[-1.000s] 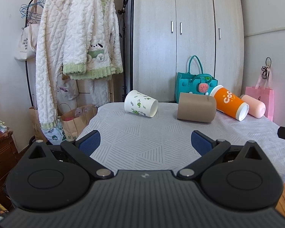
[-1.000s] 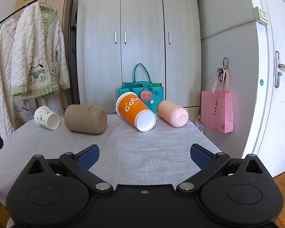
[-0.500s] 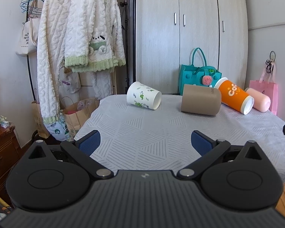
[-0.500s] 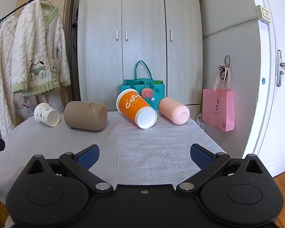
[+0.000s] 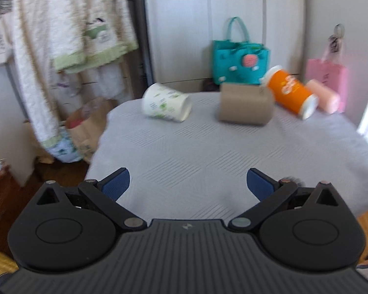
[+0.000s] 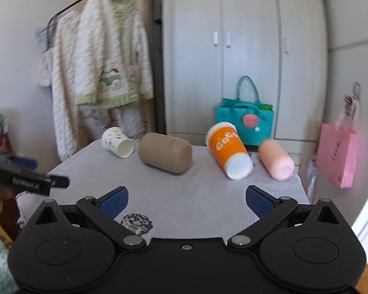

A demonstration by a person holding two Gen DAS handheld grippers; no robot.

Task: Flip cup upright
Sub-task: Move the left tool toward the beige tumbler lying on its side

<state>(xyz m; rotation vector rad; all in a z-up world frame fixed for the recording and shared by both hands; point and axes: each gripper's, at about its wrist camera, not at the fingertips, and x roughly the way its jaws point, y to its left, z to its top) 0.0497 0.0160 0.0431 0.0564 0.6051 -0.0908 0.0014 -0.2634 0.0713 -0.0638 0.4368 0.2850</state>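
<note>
Four cups lie on their sides in a row along the far part of the surface (image 6: 184, 203), which is covered by a pale grey patterned cloth. Taking the tan cup (image 6: 165, 155) as the marker: the white cup with green leaf print (image 6: 117, 142) lies just to its left, mouth turned toward the front, with a small gap between them. On the tan cup's other side, apart from it, lies the orange cup (image 6: 229, 150), its white end pointing forward and to the right, and the pink cup (image 6: 277, 163) lies just beyond that, close alongside. None of them stands upright.

Behind the tan cup, off the surface, a teal bag (image 6: 245, 122) sits in front of the wardrobe (image 6: 220, 49); a pink bag (image 6: 337, 156) hangs on the wall further right, and fluffy white clothes (image 5: 68, 31) hang on a rack to the left.

The left gripper (image 5: 187, 182) hovers over the near part of the surface, well short of the tan cup, its jaws spread wide and holding nothing. The right gripper (image 6: 186, 198) is likewise on the near side, jaws released and bare.
</note>
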